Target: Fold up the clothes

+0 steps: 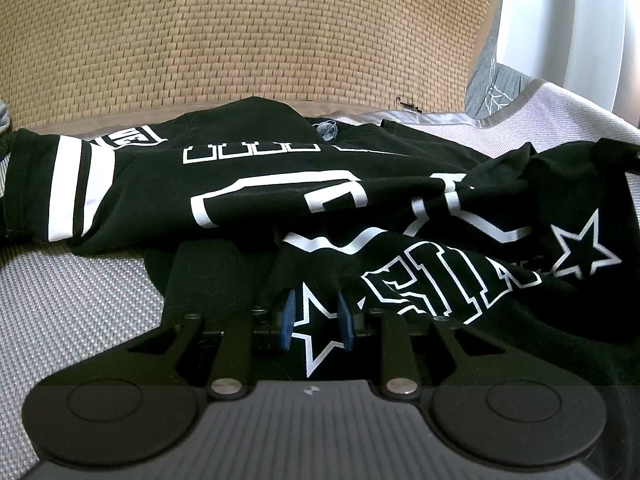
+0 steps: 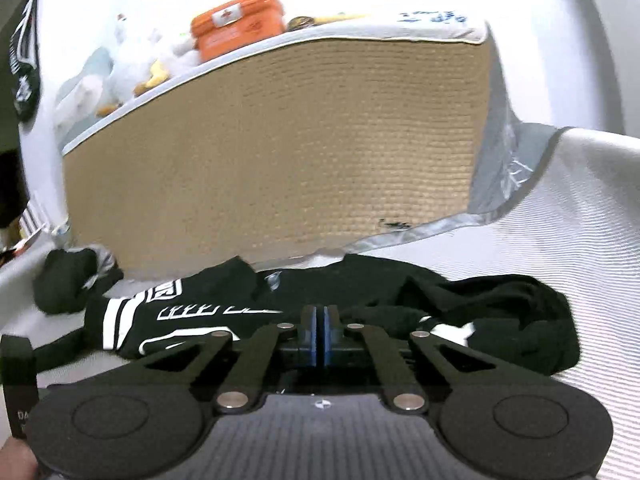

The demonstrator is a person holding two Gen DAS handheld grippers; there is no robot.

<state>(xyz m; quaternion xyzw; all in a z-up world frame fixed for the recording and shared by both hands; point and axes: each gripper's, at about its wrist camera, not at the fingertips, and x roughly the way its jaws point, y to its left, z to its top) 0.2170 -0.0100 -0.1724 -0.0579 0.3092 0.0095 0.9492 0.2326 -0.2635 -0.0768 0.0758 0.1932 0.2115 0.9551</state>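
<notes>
A black shirt (image 1: 260, 192) with white stripes, letters and stars lies crumpled on the pale woven bedcover (image 1: 60, 300). My left gripper (image 1: 317, 316) is low over its near edge. A fold bearing a white star passes between the blue pads (image 1: 289, 316), which are shut on it. In the right wrist view the same shirt (image 2: 200, 312) stretches across in front of my right gripper (image 2: 320, 320). That gripper hovers just above the cloth, its blue pads pressed together with nothing between them.
A tall tan woven mattress side (image 2: 280, 160) rises directly behind the shirt. On top of it sit an orange first-aid box (image 2: 238, 24) and plush toys (image 2: 132, 64). A dark cloth bundle (image 2: 68, 280) lies at the left. Bare bedcover (image 2: 560, 240) extends to the right.
</notes>
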